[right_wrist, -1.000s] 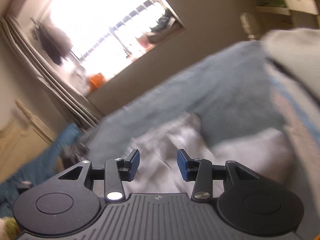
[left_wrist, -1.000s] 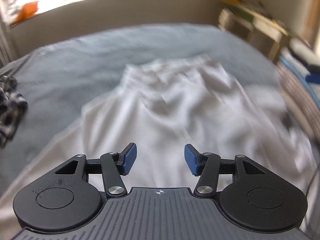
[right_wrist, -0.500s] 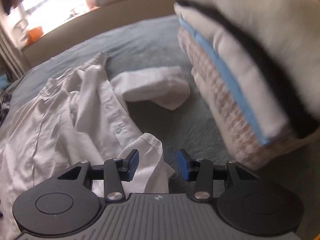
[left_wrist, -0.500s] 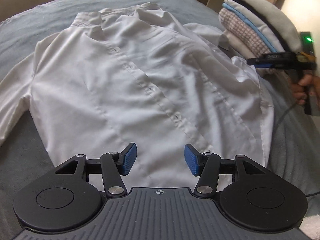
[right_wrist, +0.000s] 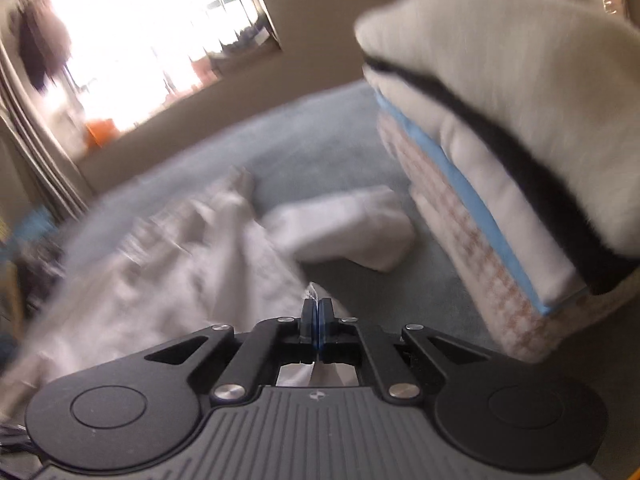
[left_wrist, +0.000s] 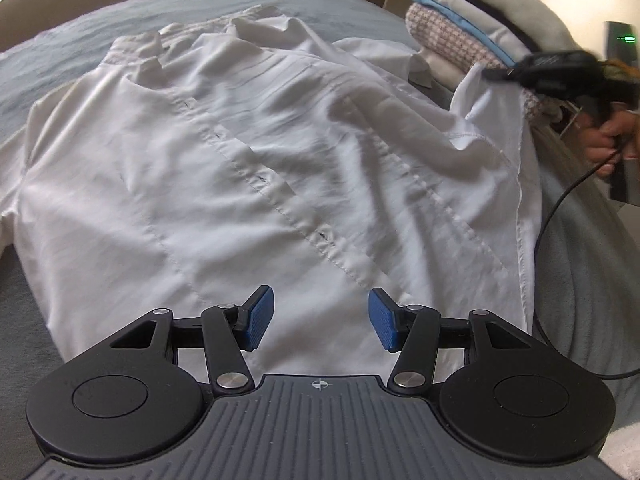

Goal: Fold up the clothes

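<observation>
A white button-up shirt lies spread on the grey-blue bed, collar at the far end, placket running diagonally. My left gripper hovers open over the shirt's near hem, nothing between its blue pads. In the right wrist view the shirt is blurred. My right gripper is shut on the shirt's right edge, a sliver of white cloth sticking up between the pads. From the left wrist view, the right gripper shows blurred at the right, lifting that edge, held by a person's hand.
A stack of folded clothes stands on the bed at the right, close to the right gripper; the same stack shows in the left wrist view. One white sleeve lies toward it. A black cable trails over the bed. A bright window is behind.
My right gripper has shut on the shirt's right edge and lifted it. Both views swung down from the room toward the bed, and the left gripper stayed open, now settled over the hem.
</observation>
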### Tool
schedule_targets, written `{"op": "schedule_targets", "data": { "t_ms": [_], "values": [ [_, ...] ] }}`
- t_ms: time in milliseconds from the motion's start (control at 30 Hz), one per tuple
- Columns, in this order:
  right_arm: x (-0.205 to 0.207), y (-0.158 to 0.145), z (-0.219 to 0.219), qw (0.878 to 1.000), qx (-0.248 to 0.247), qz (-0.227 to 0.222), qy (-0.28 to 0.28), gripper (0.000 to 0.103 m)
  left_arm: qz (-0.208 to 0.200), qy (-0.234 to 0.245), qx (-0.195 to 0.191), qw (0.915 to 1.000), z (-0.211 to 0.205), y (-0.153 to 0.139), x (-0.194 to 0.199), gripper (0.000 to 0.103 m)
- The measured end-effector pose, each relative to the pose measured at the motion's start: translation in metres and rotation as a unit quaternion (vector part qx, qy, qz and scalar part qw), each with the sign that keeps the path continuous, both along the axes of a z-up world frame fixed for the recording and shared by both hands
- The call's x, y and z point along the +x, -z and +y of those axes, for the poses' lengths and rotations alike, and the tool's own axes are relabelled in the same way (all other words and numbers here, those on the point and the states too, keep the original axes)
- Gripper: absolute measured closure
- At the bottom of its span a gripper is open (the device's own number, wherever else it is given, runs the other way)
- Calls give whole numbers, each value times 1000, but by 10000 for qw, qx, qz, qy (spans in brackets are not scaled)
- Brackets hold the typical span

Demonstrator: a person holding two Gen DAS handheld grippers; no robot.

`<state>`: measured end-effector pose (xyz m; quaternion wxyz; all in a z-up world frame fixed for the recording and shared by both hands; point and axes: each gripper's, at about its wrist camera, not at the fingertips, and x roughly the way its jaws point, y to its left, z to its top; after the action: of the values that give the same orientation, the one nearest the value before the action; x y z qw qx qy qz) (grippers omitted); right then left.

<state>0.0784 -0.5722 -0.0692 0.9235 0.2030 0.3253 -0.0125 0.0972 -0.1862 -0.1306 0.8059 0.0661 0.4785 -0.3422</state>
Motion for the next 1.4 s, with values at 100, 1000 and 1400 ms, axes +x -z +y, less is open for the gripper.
{"op": "schedule_targets", "data": {
  "t_ms": [100,1000,1400],
  "values": [
    [-18,-21,9,9966,474,-508,-445,103,63,-20,-58,10000,2,4,2,52],
    [-114,15,201,7952,-1743,1095,-5704,103,943,-405,-1292,9863,22,9,17,52],
    [-129,42,206,7587,-2138,1797,-5885,98,692,1082,-1110,9855,-19,15,-2,51]
  ]
}}
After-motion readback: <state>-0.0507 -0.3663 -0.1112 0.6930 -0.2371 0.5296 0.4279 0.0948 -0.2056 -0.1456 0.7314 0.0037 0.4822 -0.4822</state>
